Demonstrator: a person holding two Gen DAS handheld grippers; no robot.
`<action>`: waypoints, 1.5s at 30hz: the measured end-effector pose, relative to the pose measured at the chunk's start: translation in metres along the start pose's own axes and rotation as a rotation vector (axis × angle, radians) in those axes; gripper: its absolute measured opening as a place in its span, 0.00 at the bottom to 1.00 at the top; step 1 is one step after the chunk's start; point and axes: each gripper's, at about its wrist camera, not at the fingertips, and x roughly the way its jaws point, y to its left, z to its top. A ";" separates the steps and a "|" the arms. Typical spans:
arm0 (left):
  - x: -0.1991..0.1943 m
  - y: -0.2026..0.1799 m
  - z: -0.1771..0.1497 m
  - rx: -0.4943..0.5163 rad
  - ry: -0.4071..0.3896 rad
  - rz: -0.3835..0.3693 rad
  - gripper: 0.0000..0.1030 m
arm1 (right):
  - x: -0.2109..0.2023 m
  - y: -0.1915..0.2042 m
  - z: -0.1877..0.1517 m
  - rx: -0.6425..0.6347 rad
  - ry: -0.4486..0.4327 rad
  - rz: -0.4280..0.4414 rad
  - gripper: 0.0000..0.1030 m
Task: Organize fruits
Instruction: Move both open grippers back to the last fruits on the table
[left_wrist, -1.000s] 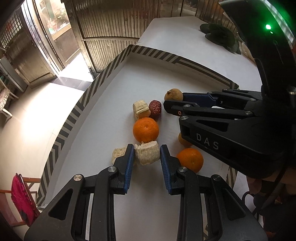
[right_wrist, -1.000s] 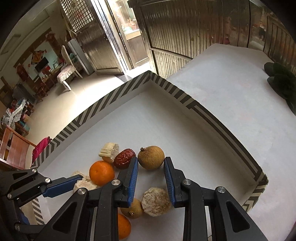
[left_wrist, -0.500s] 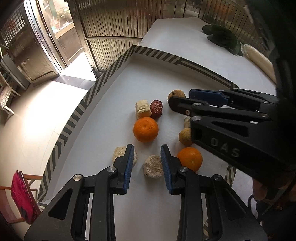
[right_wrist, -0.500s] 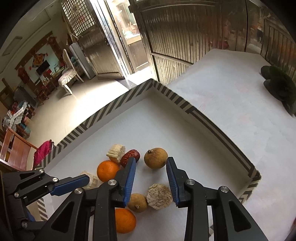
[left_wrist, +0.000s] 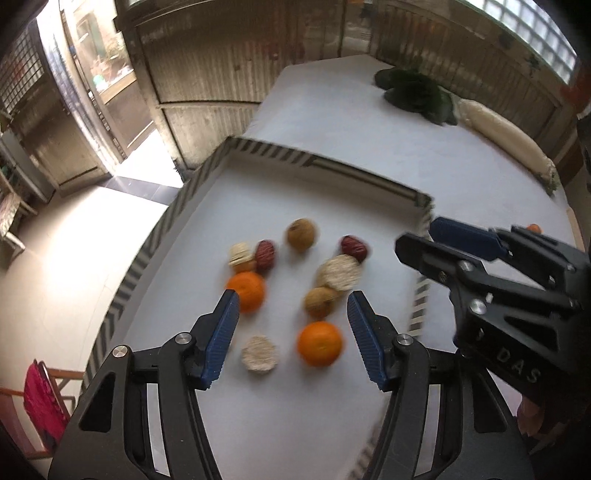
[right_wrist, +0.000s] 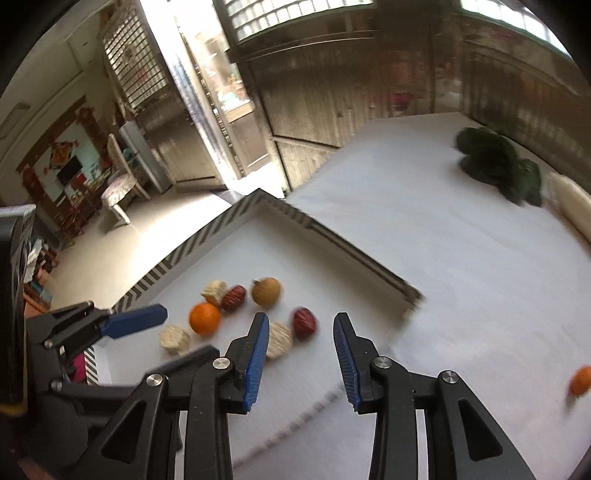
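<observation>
The fruits lie in a white tray with a striped rim (left_wrist: 273, 153) (right_wrist: 207, 240). Under my left gripper (left_wrist: 293, 334), whose jaws are opening and hold nothing, lie a beige slice (left_wrist: 258, 353), an orange (left_wrist: 320, 343) and a brown fruit (left_wrist: 320, 302). Farther back are another orange (left_wrist: 246, 295), two red dates (left_wrist: 265, 254) (left_wrist: 354, 246), a round brown fruit (left_wrist: 301, 233) and more beige pieces (left_wrist: 339, 272) (left_wrist: 239, 253). My right gripper (right_wrist: 300, 350) hangs over the tray's near right edge, its jaws opening and empty. One orange (right_wrist: 580, 380) lies outside the tray on the table.
A dark green leafy bunch (left_wrist: 417, 92) (right_wrist: 498, 162) and a long white bundle (left_wrist: 502, 136) lie on the white table beyond the tray. The table drops off at the left to the floor, where a red-cushioned chair (left_wrist: 40, 402) stands.
My left gripper let go of a beige piece, rose and spread its jaws wide. My right gripper drew back to the right and upward, away from the round brown fruit, its jaws a little wider.
</observation>
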 end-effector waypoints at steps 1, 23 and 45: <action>0.000 -0.008 0.001 0.017 -0.001 -0.009 0.59 | -0.006 -0.006 -0.003 0.018 -0.007 -0.008 0.34; 0.023 -0.184 0.030 0.263 0.041 -0.193 0.59 | -0.107 -0.180 -0.099 0.335 -0.024 -0.281 0.35; 0.061 -0.300 0.064 0.365 0.055 -0.269 0.59 | -0.154 -0.278 -0.131 0.474 -0.075 -0.380 0.36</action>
